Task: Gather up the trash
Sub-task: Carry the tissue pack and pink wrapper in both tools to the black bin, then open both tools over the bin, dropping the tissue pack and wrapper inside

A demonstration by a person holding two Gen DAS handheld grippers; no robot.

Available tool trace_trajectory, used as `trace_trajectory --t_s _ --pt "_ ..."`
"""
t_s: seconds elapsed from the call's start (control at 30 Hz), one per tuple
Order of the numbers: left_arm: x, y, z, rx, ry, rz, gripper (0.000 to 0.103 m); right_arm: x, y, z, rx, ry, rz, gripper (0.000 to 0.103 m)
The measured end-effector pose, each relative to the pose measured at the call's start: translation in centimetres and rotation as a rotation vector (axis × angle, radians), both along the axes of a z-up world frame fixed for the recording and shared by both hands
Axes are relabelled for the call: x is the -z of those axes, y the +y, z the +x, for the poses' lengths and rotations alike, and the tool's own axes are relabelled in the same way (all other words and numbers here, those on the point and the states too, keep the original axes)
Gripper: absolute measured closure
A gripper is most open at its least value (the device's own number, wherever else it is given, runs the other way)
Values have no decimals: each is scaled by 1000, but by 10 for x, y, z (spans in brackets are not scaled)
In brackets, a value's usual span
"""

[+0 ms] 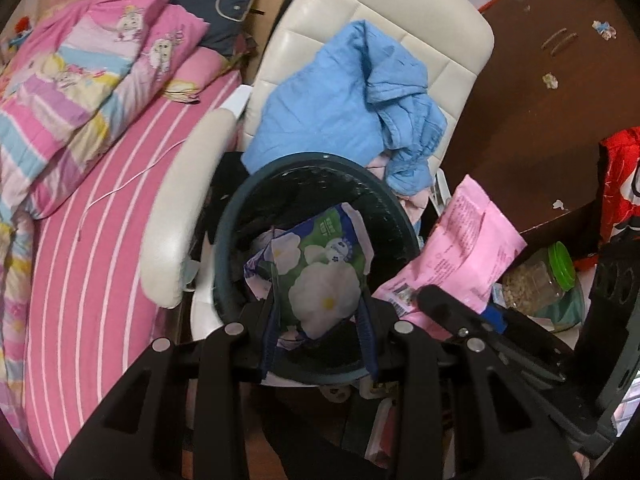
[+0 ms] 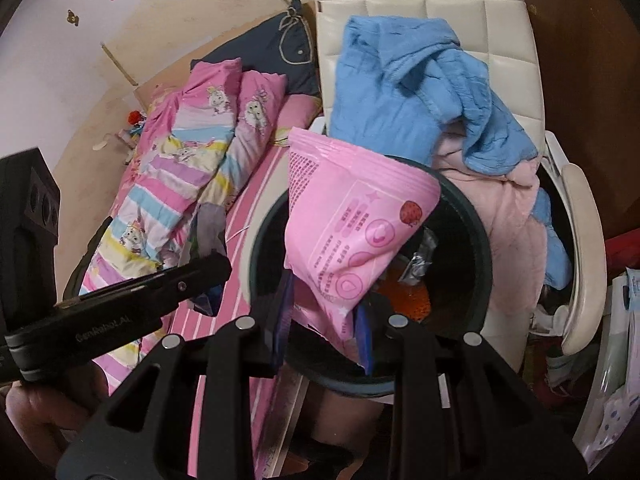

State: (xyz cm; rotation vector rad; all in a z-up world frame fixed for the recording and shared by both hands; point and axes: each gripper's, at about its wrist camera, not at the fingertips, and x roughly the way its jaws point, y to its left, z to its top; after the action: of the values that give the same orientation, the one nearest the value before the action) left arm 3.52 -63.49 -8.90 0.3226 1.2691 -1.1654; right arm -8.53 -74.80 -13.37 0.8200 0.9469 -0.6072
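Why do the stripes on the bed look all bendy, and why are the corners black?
Left wrist view: the fisheye lens bows the bed's white stripes, and the round image leaves the corners dark. It also puts soft glare on the cream chair's armrest. Right wrist view: same curving at the edges, and the bin's inside is deep in shadow, so its contents are hard to make out.

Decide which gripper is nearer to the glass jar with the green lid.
Right. The right gripper, shut on the pink packet, sits just beside the jar; the left gripper, shut on the green flower packet, is farther off, over the bin.
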Motion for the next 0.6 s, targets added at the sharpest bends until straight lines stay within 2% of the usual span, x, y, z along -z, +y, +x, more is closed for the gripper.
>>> trace_trajectory --t_s 0.6 --pt "22 -50 -13 18 11 44 63 25 -35 -9 -14 29 44 71"
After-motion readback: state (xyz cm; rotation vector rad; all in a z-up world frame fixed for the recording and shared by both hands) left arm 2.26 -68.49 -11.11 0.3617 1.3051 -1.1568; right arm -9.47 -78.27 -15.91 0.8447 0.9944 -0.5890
